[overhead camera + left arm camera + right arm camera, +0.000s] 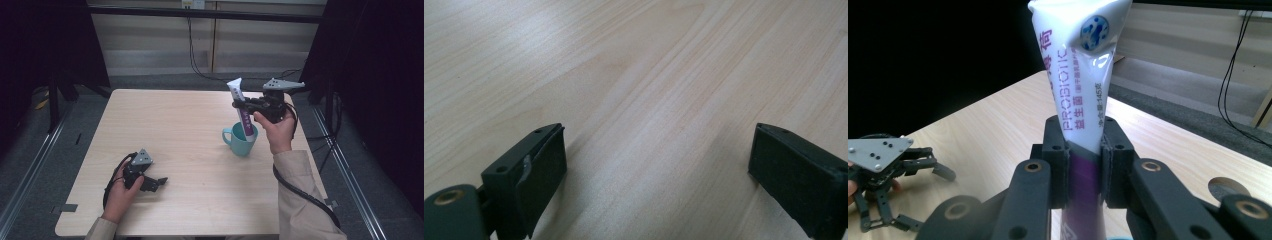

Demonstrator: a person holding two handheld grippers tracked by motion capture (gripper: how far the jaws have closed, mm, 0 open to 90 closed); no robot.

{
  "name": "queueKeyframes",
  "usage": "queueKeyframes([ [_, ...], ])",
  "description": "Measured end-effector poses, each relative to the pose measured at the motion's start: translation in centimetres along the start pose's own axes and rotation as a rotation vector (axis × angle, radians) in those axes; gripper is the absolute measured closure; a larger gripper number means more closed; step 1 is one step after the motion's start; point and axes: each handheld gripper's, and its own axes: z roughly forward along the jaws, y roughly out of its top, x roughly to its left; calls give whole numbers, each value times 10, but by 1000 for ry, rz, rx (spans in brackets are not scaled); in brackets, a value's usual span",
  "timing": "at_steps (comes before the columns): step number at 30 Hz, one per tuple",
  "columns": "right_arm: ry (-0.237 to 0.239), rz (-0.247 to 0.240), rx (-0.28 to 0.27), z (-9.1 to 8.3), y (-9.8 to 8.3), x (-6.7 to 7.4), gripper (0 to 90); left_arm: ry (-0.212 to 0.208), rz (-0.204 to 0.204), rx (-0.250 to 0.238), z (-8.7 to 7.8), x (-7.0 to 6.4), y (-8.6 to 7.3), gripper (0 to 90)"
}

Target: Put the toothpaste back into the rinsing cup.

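High view: a pale wooden table [190,150] under dim light, dark curtains at both sides, grey floor beyond. On the right half, a teal mug [240,139], handle turned to the picture's left. Rising out of it, a white-and-purple toothpaste tube [240,107], tilted a little to the upper left, its lower end down inside the mug and its flat crimped end uppermost. Clamped across the tube's middle, above the mug's rim: the right gripper [242,106], held level in the right hand [276,127], grey three-cornered plate on top, black cable trailing down past a beige sleeve [302,200]. Well apart, near the table's front left: the left gripper [159,181], resting low on the wood in the left hand [122,192], jaws pointing to the picture's right with nothing between them.

Left gripper view: two black jaws spread wide, one at each lower corner, bare wood grain between and ahead of them. Released, gripping nothing.

Right gripper view: both black jaws clenched on the toothpaste tube [1083,100], pads pressing either side just where white print gives way to the purple band. Lettering "PROBIOTIC" running up the tube, a blue dot emblem near the top. At the lower left, farther off on the table, the left gripper [923,170] with its grey plate.
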Motion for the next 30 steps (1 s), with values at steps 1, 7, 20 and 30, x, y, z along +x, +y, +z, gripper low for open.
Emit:
queueKeyframes([
  [1, 1, -2, -2, 0, 0, -1, 769, 0, -1, -1, 0, 0, 0, 81],
  [7, -16, 6, -17, 5, -4, -5, 769, 0, 0, 0, 0, 0, 0, 81],
  [20, -44, 16, -59, 9, -10, -13, 768, -1, 3, 1, 0, 0, 0, 81],
  [30, -60, 27, -83, 16, -20, -17, 767, -1, 4, 2, 0, 0, 0, 81],
])
